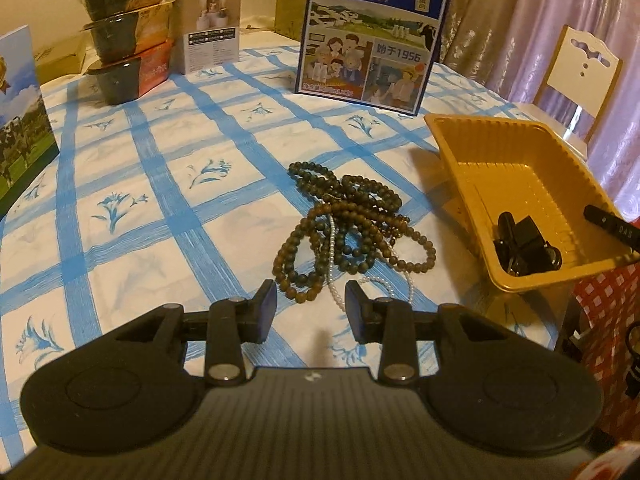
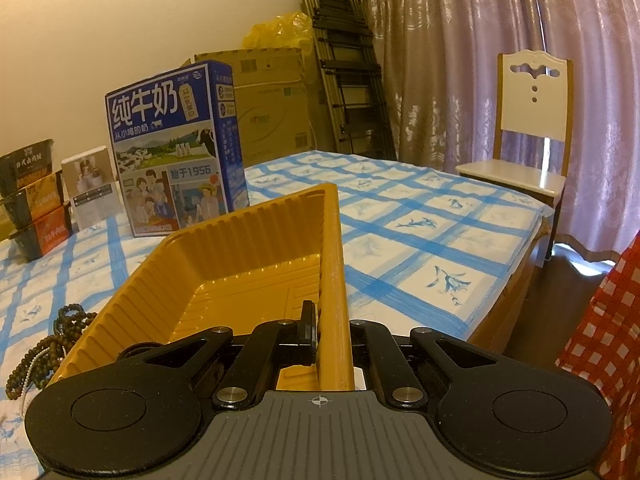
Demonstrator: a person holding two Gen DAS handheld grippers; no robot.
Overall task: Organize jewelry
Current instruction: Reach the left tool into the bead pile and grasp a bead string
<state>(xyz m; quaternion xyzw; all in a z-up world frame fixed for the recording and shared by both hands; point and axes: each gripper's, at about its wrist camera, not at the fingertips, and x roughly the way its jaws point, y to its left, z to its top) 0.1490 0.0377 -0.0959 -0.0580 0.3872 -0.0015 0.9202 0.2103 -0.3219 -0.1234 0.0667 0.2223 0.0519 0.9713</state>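
Two grippers: the left gripper [image 1: 311,304] half-open over round beads [image 1: 344,224], the right gripper [image 2: 334,336] pinching the ribbed yellow plastic tray [image 2: 248,240].

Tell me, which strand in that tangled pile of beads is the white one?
The thin pearl strand, running through the heap's near side between the left gripper's open fingers. Its beads are tiny and white; the other bead strands are chunky brown or dark green.

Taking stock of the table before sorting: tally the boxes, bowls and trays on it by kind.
Stacked food bowls: 3
Blue milk carton box: 1
Small white box: 1
Yellow tray: 1
Total: 6
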